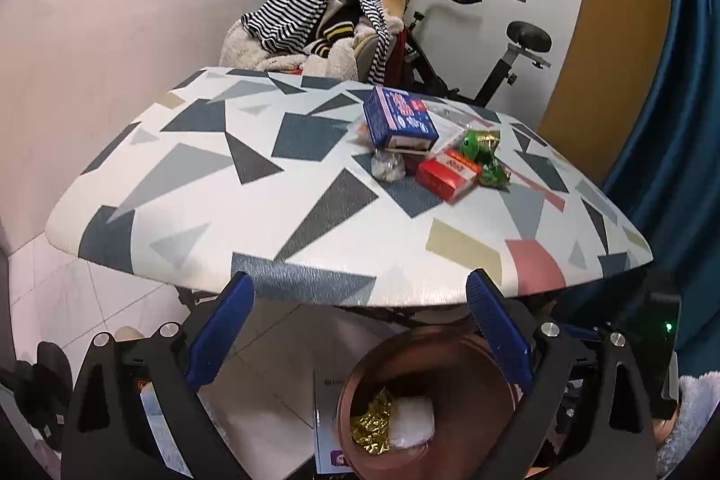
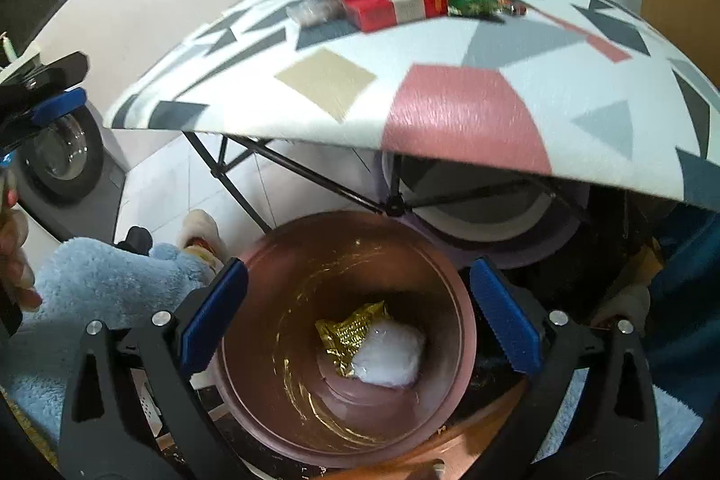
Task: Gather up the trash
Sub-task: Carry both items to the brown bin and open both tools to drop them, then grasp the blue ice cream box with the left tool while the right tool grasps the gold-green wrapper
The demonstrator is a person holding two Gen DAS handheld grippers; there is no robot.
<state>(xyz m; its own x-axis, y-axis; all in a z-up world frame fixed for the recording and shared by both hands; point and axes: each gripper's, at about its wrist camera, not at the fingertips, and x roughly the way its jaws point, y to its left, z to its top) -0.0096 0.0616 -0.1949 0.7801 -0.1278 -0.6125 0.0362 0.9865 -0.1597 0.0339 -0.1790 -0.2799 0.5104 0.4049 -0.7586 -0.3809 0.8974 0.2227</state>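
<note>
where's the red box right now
The red box lies on the patterned table, toward its far right in the left wrist view, between the crumpled clear wrapper and the green wrapper.

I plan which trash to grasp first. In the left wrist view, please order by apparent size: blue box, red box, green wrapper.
1. blue box, largest.
2. red box and green wrapper look alike; I cannot rank them.

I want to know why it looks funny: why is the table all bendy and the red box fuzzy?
Left wrist view: the fisheye lens bows the table; the red box is slightly smeared, with window glare at the top left. Right wrist view: the table curves more, and the red box is blurrier.
</note>
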